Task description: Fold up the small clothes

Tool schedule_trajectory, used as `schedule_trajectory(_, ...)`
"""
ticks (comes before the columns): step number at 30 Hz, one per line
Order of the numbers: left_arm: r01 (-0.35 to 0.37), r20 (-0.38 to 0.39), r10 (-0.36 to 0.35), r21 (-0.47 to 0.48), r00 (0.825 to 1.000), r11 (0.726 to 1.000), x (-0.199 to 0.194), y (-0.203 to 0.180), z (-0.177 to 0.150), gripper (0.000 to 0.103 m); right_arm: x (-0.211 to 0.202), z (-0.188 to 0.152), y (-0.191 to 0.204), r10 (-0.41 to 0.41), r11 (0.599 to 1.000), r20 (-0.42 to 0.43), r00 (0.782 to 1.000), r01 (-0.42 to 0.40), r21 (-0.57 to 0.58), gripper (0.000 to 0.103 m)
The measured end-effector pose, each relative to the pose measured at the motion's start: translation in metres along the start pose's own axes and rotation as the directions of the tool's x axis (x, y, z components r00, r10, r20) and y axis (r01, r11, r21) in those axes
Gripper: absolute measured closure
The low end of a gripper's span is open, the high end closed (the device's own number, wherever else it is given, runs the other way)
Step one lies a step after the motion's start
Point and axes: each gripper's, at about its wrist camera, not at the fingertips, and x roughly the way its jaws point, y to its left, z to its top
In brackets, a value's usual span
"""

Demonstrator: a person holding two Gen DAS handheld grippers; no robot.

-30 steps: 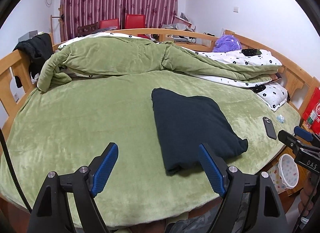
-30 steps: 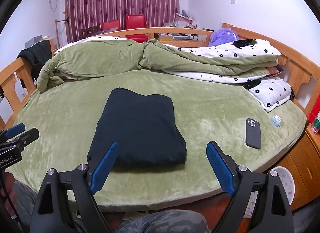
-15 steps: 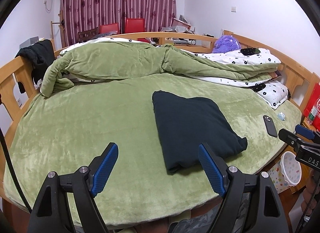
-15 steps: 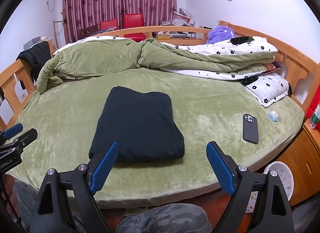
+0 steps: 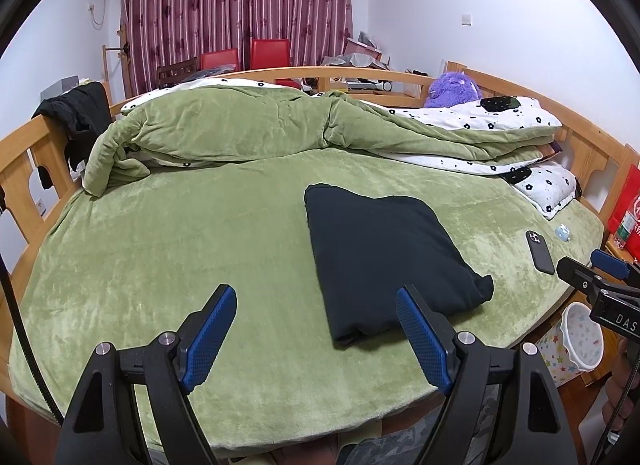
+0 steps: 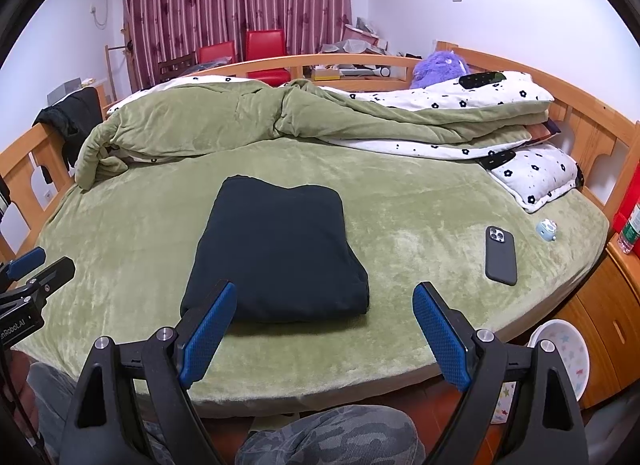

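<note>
left gripper (image 5: 316, 335): fingers wide, holding nothing
right gripper (image 6: 324, 331): fingers wide, holding nothing
garment (image 6: 276, 253): folded on bed (image 6: 420, 225), just beyond right gripper's left finger
phone (image 6: 501, 255): beyond its right finger

I see 1 dark garment (image 5: 380, 257), near-black, folded into thick rectangular bundle, lying flat on green bed cover (image 5: 160, 257) near front edge. My view: 1 corner sticks out at front right; nothing touching it.
</note>
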Motion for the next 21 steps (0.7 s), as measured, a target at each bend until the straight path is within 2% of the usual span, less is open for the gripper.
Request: schedule_trajectory(21, 0.001, -0.001, -0.001, -0.002, 1.000, 1.000, -0.0004, 0.0003, 0.0003, 0.022, -0.0010, -0.0010, 0.0005, 0.002, 1.000, 0.000, 1.000, -0.002, 0.002, 0.014)
